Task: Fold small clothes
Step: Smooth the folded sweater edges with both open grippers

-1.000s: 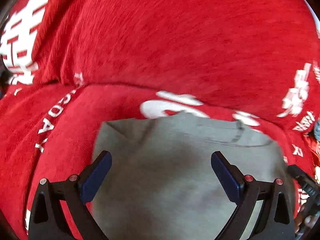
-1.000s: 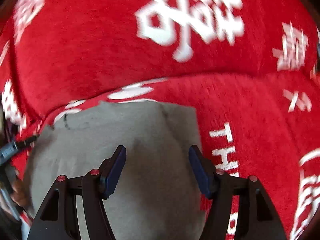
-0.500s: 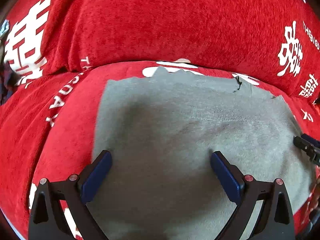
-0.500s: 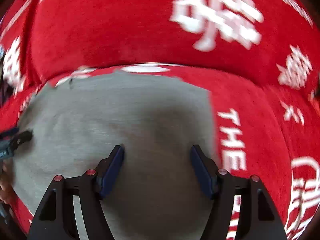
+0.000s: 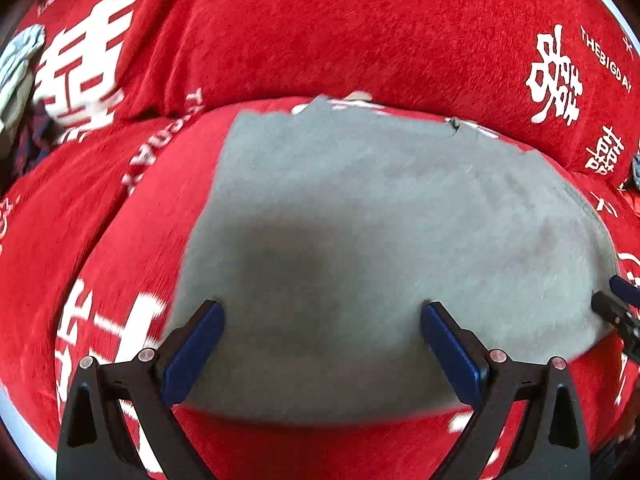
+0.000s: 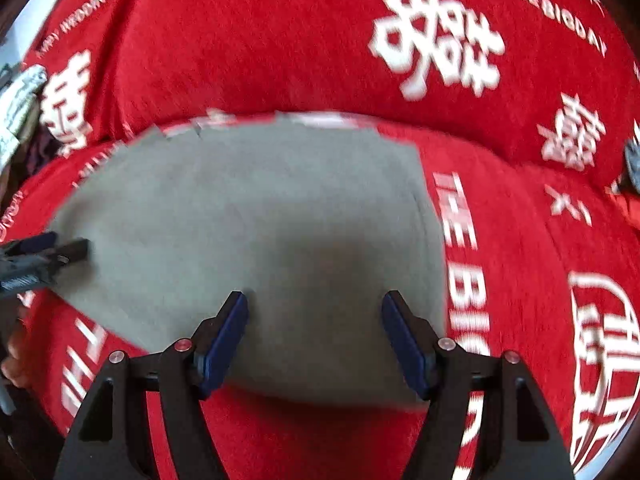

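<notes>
A small grey garment (image 5: 360, 200) lies spread flat on the red seat; in the right wrist view it is the grey garment (image 6: 240, 200) as well. My left gripper (image 5: 320, 312) hovers open over its near left part, nothing between the blue pads. My right gripper (image 6: 315, 300) stands open over its near right part, also with nothing in it. Each gripper shows at the edge of the other's view: the right gripper (image 5: 616, 304) by the garment's right edge, the left gripper (image 6: 44, 252) by its left edge. The garment's near hem shows under both pairs of fingers.
The red cover (image 5: 100, 240) with white characters and lettering runs over the seat and the padded backrest (image 5: 360, 32) behind the garment. A pile of pale and dark clothes (image 5: 16, 68) sits at the far left. A small dark thing (image 6: 632, 160) lies at the right edge.
Both grippers have drawn back toward the near side of the seat. The grey garment now shows whole, near hem included. Both pairs of jaws stay apart.
</notes>
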`<state>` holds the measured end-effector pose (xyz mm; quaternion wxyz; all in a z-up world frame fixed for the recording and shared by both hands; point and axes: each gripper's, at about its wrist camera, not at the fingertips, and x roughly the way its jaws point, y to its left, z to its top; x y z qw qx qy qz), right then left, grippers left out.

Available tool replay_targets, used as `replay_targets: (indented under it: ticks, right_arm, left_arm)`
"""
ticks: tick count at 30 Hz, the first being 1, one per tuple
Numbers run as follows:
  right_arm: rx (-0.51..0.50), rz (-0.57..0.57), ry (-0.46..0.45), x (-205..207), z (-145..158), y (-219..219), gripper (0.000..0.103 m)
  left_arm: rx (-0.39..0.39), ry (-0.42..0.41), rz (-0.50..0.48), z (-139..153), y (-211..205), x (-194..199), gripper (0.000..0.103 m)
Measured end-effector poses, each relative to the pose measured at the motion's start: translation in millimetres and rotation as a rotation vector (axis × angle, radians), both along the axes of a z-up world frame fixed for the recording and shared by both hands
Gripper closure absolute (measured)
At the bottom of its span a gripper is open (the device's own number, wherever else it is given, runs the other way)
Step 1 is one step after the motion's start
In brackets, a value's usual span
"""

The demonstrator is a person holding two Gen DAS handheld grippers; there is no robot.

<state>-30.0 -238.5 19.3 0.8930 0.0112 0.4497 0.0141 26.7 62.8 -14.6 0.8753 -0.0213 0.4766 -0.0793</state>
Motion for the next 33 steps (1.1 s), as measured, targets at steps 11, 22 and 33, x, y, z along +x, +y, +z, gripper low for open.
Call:
replay_targets:
  ticks: [11,22,33]
  right_arm:
    - [-0.004,-0.069,-0.072,-33.9,26.7,0.3,0.028]
    - [-0.093,-0.049,-0.153,-45.0,48.5,27.0,0.026]
    - [0.084,0.035,-0.111,-28.1,32.4,14.5,0.025]
  left_arm:
    - [-0.03,-0.089,0.045,24.0,29.1,-45.6,0.003]
    - [-0.347,0.028,0.129,-11.2,92.8,-42.4,0.003]
    - [-0.411,0.02,0.078,-14.1,86.9,-37.1,0.003]
